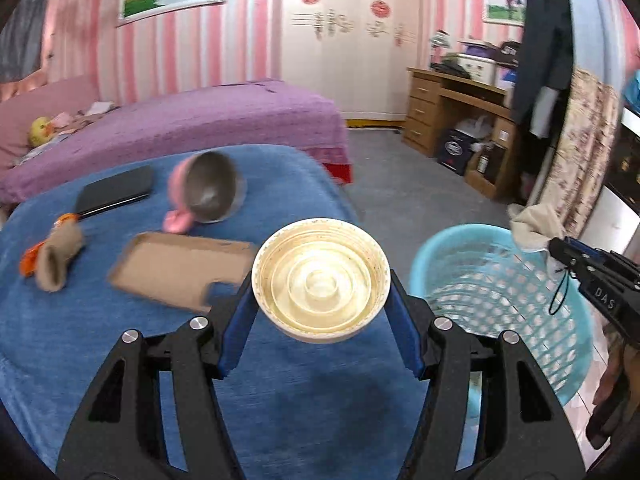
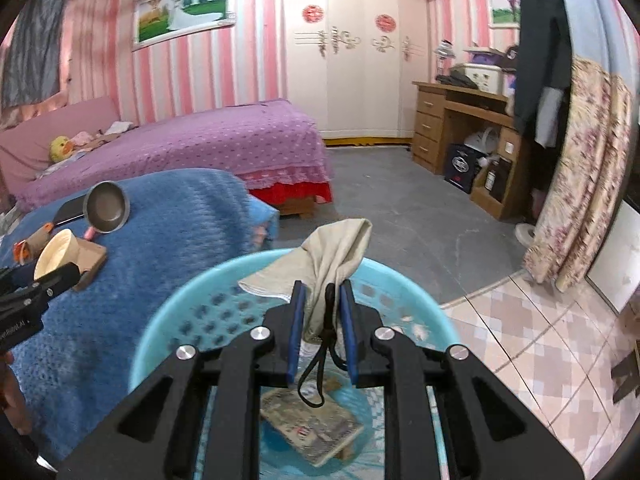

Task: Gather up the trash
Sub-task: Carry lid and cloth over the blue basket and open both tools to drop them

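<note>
Both grippers loaded; step in hand looks like carry-to-bin.

Left gripper (image 1: 320, 300): blue pads pinch a round cream plastic bowl (image 1: 320, 280), stained inside, by opposite sides of its rim, mouth toward the camera. It hangs above the blue towel-covered table (image 1: 280, 380), with the light-blue perforated plastic basket (image 1: 500, 280) off to the right, beside the table edge.

Right gripper (image 2: 322, 300): jaws pressed together on a crumpled beige cloth (image 2: 332, 248), held directly over the basket (image 2: 192, 312) opening. A flat printed paper packet (image 2: 312, 428) already lies in the basket bottom. A black lanyard loop dangles between the pads.

Left on the table: flat brown cardboard tray (image 1: 180, 268), small grey metal pan with pink handle (image 1: 208, 188), black flat case (image 1: 116, 192), tan cardboard tube (image 1: 56, 260) with orange wrapper (image 1: 30, 260) beside it.

Judgement: right needs only to spread its jaws for the cloth to fall in. Left must travel right until the bowl clears the basket rim, then release. Some table items are probably trash too; the pan and case probably not.
</note>
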`<move>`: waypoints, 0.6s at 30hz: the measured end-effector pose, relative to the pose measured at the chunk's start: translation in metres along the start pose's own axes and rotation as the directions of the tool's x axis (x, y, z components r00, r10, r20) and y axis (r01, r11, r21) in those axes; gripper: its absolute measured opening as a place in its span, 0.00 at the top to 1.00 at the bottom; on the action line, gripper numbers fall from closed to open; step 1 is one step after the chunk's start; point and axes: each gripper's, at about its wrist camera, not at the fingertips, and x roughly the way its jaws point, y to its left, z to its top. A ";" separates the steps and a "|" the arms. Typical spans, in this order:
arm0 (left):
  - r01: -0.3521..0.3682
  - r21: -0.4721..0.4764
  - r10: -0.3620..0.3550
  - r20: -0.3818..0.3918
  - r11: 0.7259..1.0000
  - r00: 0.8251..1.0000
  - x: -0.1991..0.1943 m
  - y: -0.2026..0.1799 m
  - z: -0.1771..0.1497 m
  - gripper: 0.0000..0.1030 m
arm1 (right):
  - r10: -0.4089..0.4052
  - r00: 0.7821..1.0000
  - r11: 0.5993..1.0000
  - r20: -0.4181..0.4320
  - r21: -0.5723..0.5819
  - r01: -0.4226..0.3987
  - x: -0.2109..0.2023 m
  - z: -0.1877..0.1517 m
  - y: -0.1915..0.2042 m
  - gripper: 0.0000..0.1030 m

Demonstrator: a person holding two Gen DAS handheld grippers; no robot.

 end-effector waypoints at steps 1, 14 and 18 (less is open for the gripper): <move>0.012 0.018 -0.012 0.002 1.000 1.000 0.002 -0.012 0.001 0.42 | -0.008 1.000 1.000 -0.003 0.008 0.008 0.001 -0.001 -0.006 0.82; 0.115 0.112 -0.108 -0.065 0.987 0.992 0.036 -0.103 -0.001 0.41 | -0.040 0.999 0.993 0.004 0.107 0.039 0.000 -0.008 -0.048 0.82; 0.079 0.115 -0.075 -0.041 0.990 0.996 0.033 -0.102 0.007 0.14 | -0.035 0.999 0.994 0.011 0.103 0.033 -0.002 -0.008 -0.046 0.82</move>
